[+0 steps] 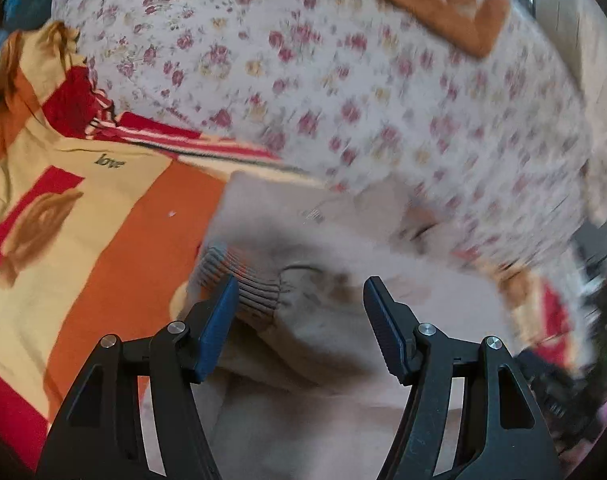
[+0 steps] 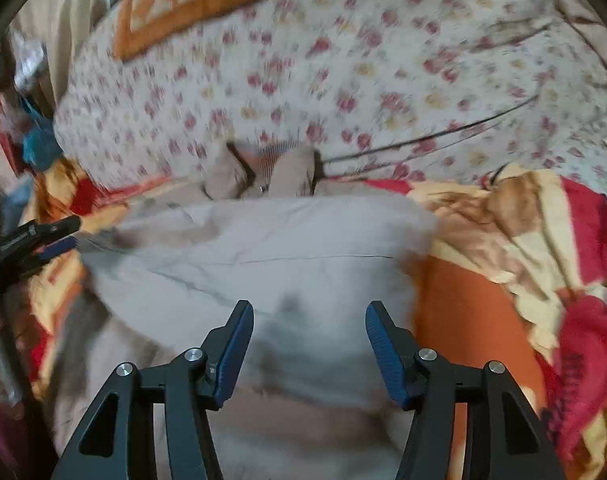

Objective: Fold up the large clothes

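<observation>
right hand-held gripper spread apart | above grey garment | on blanket

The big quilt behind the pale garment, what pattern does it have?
The quilt is white with small red and yellow flowers, clearest in the left wrist view.

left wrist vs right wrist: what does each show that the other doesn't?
Left wrist only: the ribbed cuff of the beige garment, by the left gripper, and the word "love" on the blanket. Right wrist only: the garment's collar and the right gripper. Both: beige garment, orange-red blanket, floral quilt, jaws open.
</observation>
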Demonstrator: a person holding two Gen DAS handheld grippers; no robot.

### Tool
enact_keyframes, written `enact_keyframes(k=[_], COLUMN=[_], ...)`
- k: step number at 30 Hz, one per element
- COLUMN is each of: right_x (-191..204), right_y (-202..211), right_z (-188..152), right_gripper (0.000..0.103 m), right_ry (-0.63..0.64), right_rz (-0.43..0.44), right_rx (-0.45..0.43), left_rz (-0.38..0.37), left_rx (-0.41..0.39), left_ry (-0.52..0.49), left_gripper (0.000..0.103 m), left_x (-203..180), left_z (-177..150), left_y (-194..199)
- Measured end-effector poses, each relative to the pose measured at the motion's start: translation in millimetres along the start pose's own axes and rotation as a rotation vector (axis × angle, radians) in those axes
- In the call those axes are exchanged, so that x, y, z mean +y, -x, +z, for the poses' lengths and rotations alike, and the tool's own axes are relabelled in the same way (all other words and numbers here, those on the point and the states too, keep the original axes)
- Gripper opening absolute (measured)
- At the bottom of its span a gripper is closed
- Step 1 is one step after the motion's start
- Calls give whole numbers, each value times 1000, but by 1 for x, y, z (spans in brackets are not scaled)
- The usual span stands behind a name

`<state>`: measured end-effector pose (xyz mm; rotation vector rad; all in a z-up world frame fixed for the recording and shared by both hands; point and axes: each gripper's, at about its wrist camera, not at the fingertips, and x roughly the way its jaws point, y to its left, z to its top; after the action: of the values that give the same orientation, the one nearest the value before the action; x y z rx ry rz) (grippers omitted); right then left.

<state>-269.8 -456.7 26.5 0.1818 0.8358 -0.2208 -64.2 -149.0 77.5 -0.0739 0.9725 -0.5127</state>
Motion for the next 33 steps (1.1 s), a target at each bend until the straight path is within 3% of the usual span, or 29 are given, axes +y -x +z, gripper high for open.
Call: enact_keyframes(k=[1, 3, 4, 7, 11, 15, 18, 22, 26, 29, 33], right_x=[2, 2, 1, -2, -8, -11, -10, -5, 2, 9, 6], right_y=[-14, -42, -47, -35, 3, -19, -4, 27, -10, 3, 26], right_z=[-2, -11, -13, -8, -7, -28, -22, -23, -41, -37, -26], right_gripper=[45, 44, 44, 44, 47, 48, 48, 49, 53, 56, 61], right_ry=[15, 37, 35, 38, 20, 43, 35, 23, 87, 109, 50], right_rz=[-34, -69, -67, -60, -32, -31, -54, -1, -45, -66, -25], right_rx=[16, 51, 39, 58, -12, 74, 62, -19, 105, 77, 8], left_rz=[29, 114, 156, 188, 170, 181, 155, 101, 110, 113, 124], left_rx=[15, 58, 68, 56, 64, 56, 33, -5, 4, -14, -53], left_ry=[-21, -57, -50, -20, 12, 4, 30, 21, 10, 38, 46], left_gripper=[65, 65, 65, 65, 65, 65, 65, 65, 65, 65, 65], left_x=[-2, -2, 3, 13, 24, 16, 15, 10, 7, 12, 16], left_z=[-1, -4, -5, -6, -5, -8, -7, -8, -12, -12, -8], left_y=[-9, -32, -43, -52, -54, -50, -34, -10, -11, -4, 6])
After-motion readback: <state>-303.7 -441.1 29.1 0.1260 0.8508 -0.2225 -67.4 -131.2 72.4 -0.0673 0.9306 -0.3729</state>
